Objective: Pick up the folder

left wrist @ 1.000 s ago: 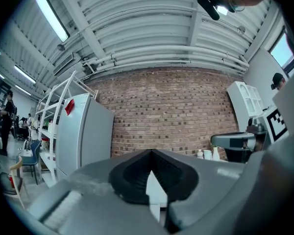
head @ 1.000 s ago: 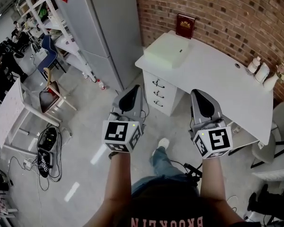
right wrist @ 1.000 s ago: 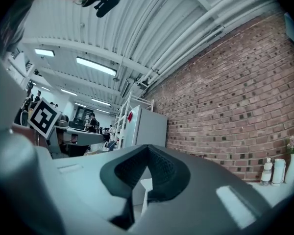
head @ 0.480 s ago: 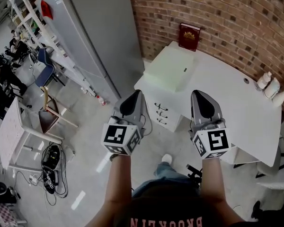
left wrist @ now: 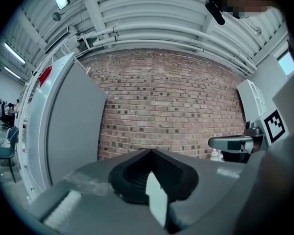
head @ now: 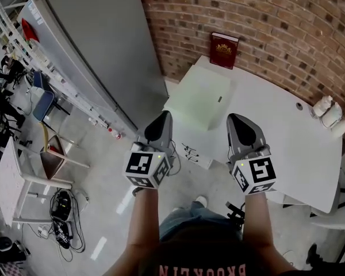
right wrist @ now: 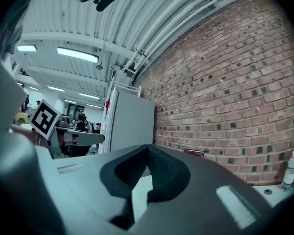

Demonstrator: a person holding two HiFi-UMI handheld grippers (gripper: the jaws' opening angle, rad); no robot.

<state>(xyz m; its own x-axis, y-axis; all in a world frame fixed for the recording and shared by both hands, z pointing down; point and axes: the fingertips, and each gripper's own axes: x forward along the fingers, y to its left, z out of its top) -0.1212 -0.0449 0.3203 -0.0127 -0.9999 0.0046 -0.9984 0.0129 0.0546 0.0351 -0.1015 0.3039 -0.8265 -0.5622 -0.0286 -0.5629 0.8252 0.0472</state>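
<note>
Head view first: both hands are held out in front and nothing is in them. The left claw (head: 165, 115) and the right claw (head: 234, 118) point level toward the desk (head: 276, 131), each with its jaws pressed together. The folder (head: 198, 101), pale green and flat, lies on the desk's near left corner. It sits just ahead of the two claws and between their lines, and neither touches it. A red book (head: 224, 50) stands propped against the brick wall (head: 287, 22) behind it. A few small bottles (head: 328, 111) sit well apart at the far right. A tall grey cabinet (head: 98, 50) stands on the left.

Left gripper view: the jaws meet at the tip with nothing between them. Beyond them there is only brick and the cabinet's side, so the folder is below this camera's sight.

Right gripper view: same story, the claw is closed tight and empty. The red book shows low against the wall, and one bottle is at the right edge. No folder is in sight here either.

By my reading the pick-up has not begun and this is the approach. The folder lies untouched. Left to do: drop to desk height, spread the jaws, close on an edge of the folder, and lift it clear.
</note>
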